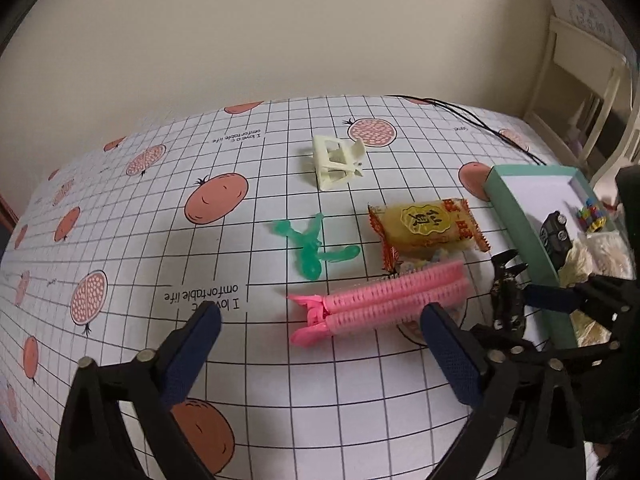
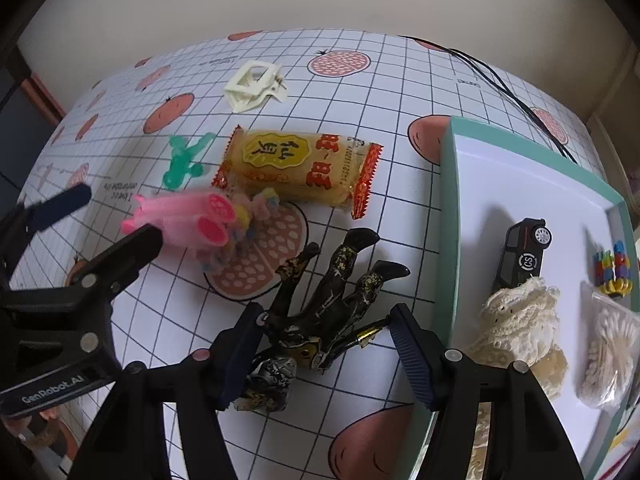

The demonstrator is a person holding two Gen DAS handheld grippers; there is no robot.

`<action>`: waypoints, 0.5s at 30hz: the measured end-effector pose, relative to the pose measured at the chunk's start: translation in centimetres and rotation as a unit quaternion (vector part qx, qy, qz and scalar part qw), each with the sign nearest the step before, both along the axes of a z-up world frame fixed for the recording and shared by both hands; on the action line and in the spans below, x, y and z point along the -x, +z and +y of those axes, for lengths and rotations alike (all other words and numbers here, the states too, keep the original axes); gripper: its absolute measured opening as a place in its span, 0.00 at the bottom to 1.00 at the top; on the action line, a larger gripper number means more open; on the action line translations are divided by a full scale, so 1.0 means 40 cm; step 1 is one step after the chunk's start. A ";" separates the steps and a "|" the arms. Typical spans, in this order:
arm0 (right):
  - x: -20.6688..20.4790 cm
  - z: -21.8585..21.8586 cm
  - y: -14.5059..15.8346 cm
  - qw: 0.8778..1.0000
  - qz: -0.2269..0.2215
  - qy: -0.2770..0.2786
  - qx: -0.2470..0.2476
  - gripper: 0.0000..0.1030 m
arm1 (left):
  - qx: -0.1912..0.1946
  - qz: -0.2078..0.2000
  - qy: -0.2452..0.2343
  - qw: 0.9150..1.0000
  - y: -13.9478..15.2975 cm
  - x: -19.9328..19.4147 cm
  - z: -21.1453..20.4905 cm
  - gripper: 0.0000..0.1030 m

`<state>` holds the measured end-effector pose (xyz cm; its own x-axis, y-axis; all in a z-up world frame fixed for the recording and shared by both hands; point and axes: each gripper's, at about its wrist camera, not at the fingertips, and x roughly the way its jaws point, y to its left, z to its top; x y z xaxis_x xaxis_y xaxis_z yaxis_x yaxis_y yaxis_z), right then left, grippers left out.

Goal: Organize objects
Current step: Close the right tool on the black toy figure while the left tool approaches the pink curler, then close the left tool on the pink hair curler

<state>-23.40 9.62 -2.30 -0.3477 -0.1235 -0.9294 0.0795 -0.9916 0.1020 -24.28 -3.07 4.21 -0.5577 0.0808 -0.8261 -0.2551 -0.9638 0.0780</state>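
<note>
My left gripper (image 1: 320, 320) stands open just above the tablecloth, its blue pads on either side of a pink hair-roller clip (image 1: 380, 296) without touching it. From the right wrist view the same left gripper (image 2: 104, 224) reaches in from the left towards the pink clip (image 2: 188, 220). My right gripper (image 2: 326, 336) points down over a black and gold claw-hand toy (image 2: 328, 304) that lies on the cloth. The toy sits between the pads; the left pad is close against its wrist, while the right pad stands by a gold fingertip with no firm press visible.
A teal box (image 2: 448, 220) at the right holds a black toy car (image 2: 524, 252), cream lace (image 2: 516, 320), a colourful trinket (image 2: 612, 268) and a bagged item (image 2: 608, 356). On the cloth lie a yellow snack packet (image 2: 296, 168), a green figure (image 2: 184, 160) and a cream claw clip (image 2: 254, 86). Black cables (image 2: 500, 80) run at the back right.
</note>
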 end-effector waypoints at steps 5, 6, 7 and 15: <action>-0.005 0.002 0.000 1.000 -0.002 0.007 0.001 0.66 | 0.026 0.020 -0.022 0.999 0.001 -0.003 0.020 0.91; -0.005 0.002 0.000 1.000 -0.001 0.007 0.001 0.66 | 0.034 0.027 -0.029 0.999 0.003 -0.004 0.029 0.91; -0.006 0.003 0.000 1.000 -0.001 0.008 0.002 0.66 | 0.039 0.032 -0.035 0.998 0.004 -0.004 0.035 0.91; -0.006 0.001 0.001 1.000 -0.001 0.007 0.000 0.66 | 0.010 0.017 -0.041 0.999 -0.019 0.016 0.040 0.84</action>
<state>-23.15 9.65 -2.25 -0.3437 -0.1290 -0.9302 0.0930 -0.9903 0.1029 -24.91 -1.46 3.44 -0.5784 0.1109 -0.8082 -0.3298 -0.9379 0.1074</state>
